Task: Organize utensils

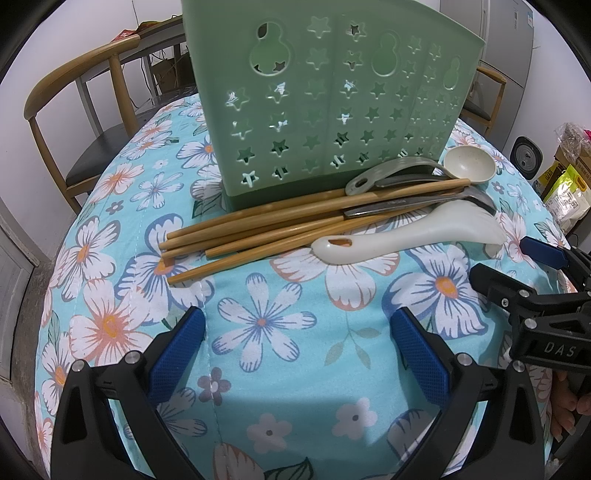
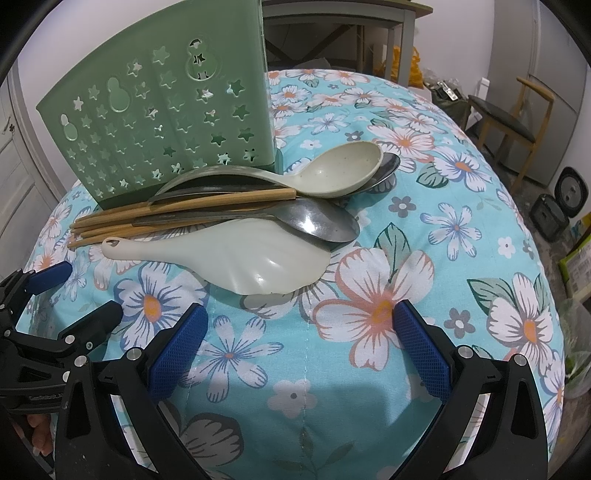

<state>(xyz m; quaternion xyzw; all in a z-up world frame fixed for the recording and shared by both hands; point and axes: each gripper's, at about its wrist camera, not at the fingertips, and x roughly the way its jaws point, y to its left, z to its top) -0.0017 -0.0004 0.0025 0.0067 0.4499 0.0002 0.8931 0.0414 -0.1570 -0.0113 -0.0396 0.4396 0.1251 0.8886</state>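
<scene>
Both claws, left claw (image 1: pixel 297 343) and right claw (image 2: pixel 301 338), are hovering spread and empty over the floral-clothed desk (image 1: pixel 280 369). The utensils are lying piled against the green holder (image 1: pixel 325 96): chopsticks (image 1: pixel 258 229), white rice paddle (image 2: pixel 236 258), spoons partly hiding one another.

- Worktop (image 1: pixel 258 369): covered by a turquoise cloth printed with white, pink and blue flowers.
- Walls (image 2: pixel 461 37): plain white.
- Wooden chair (image 1: pixel 74 92): curved back, dark seat, at the far left of the left wrist view.
- Second wooden chair (image 2: pixel 517 122): dark seat, at the far right of the right wrist view.
- White panelled door (image 2: pixel 14 166).
- Grey refrigerator (image 1: pixel 517 48).
- Desk frame (image 2: pixel 351 29): grey, behind the worktop.
- Bags and boxes (image 1: pixel 565 184): on the floor.
</scene>
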